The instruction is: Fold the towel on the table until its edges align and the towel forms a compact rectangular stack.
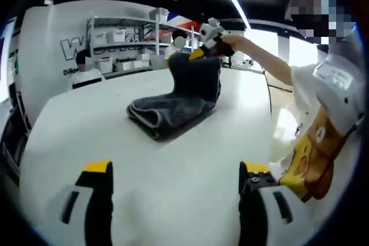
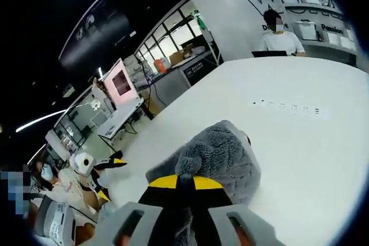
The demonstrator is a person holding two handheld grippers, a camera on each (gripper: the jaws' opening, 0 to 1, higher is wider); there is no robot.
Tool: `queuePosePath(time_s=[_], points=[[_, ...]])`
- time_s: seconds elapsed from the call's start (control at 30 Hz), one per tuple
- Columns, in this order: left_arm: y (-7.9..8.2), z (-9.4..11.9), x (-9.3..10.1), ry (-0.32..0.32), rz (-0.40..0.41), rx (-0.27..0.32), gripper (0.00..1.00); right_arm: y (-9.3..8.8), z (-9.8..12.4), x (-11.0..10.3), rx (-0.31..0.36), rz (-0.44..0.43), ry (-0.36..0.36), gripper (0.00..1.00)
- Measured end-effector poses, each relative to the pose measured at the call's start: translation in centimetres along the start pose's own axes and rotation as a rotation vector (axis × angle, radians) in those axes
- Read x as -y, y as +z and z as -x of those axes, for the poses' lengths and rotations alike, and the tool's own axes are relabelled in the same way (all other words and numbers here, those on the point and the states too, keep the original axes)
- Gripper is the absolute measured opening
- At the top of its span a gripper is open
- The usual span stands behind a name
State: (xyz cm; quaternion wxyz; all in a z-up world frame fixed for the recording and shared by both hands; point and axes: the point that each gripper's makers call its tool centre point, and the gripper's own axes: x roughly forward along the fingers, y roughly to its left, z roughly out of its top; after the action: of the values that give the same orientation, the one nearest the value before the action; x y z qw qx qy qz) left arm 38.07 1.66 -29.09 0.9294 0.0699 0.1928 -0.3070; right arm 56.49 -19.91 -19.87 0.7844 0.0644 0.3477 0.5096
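Note:
A dark grey towel (image 1: 168,112) lies partly folded on the middle of the white table (image 1: 86,131). One end of it is lifted upright. My right gripper (image 1: 198,54), held by a person's hand, is shut on that raised end. In the right gripper view the yellow-tipped jaws of my right gripper (image 2: 185,181) pinch a fold of the towel (image 2: 222,154), which hangs bunched below them. My left gripper (image 1: 176,171) hovers over the near part of the table, well short of the towel, open and holding nothing. The left gripper (image 2: 106,166) also appears at the left, off the table edge.
A seated person (image 2: 281,37) with a laptop is at the far side of the table. Shelves with white bins (image 1: 118,47) stand behind. A row of small marks (image 2: 283,107) is on the tabletop. A pink screen (image 2: 120,82) and desks lie beyond the table edge.

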Motion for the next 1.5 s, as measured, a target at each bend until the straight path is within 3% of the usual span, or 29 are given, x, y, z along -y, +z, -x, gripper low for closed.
queuePosePath(time_s=[0.43,0.67,1.5], points=[[-0.3,0.6,-0.5,0.012,0.014,0.005,0.94,1.3,-2.6,-1.2,-0.023,0.021,0.041,0.06],[-0.6,0.9,-0.7,0.017,0.019,0.003,0.94,0.8,-4.4,-2.9,-0.041,0.039,0.073,0.06],[-1.2,1.8,-1.4,0.041,0.038,0.007,0.94,-0.2,-9.4,-5.7,-0.116,0.072,0.126,0.06]])
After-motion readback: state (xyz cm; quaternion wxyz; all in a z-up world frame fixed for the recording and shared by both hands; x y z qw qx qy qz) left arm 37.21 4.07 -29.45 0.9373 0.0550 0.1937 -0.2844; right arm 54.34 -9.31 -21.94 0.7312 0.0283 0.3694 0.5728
